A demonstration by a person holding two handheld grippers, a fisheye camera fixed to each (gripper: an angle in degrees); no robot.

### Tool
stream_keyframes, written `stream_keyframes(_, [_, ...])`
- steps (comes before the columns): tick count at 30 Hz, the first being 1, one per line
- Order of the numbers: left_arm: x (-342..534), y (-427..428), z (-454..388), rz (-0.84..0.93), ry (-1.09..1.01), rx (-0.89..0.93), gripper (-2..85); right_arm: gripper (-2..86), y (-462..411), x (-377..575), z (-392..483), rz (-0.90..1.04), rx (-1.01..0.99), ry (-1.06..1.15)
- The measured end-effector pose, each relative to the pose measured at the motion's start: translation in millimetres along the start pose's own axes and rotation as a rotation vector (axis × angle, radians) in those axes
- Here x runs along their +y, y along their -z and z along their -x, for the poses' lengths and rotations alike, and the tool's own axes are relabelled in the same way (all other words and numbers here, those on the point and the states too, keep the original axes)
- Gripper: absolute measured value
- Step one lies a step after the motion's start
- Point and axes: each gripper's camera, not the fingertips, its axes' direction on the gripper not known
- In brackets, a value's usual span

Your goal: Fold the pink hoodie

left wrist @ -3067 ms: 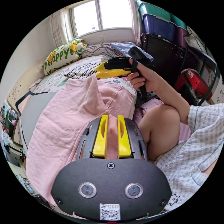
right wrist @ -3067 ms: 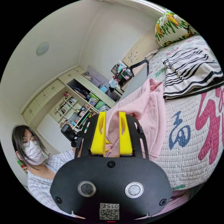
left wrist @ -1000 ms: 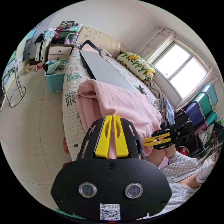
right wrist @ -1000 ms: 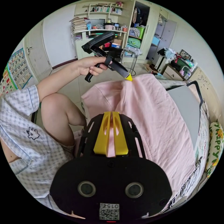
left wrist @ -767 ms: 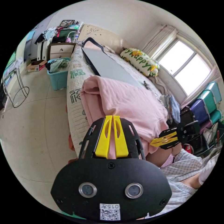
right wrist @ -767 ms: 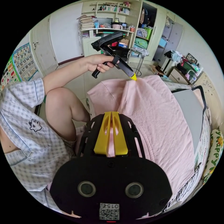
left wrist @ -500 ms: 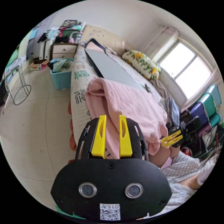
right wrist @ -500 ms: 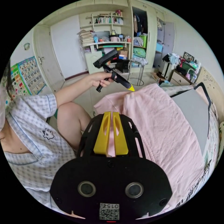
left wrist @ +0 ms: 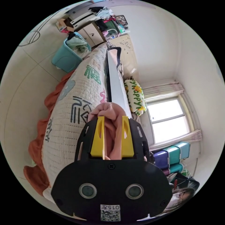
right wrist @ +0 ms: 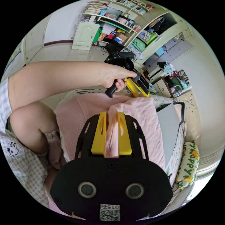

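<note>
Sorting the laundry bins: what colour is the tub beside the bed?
Teal tub, best seen in the left gripper view.

We see a bright, evenly daylit room. In the left gripper view the white-framed window (left wrist: 170, 119) glares almost blank. Shadows are soft. Both fisheye views bend walls and shelves at their round black edges; near parts look slightly soft.
</note>
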Motion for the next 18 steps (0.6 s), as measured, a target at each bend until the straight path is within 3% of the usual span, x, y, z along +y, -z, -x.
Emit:
stream_keyframes(7, [-34, 9, 12, -0.003, 0.049, 0.079, 8.6, 1.4, 37, 26, 4, -0.133, -0.035, 0.017])
stream_keyframes(13, [-41, 10, 1, -0.049, -0.054, 0.225, 7.2, 0.5, 56, 40, -7, -0.176, -0.066, 0.007])
stream_keyframes(18, [-30, 5, 26, -0.033, 0.007, 0.069, 6.1, 0.6, 43, 37, 1, -0.095, -0.014, 0.074])
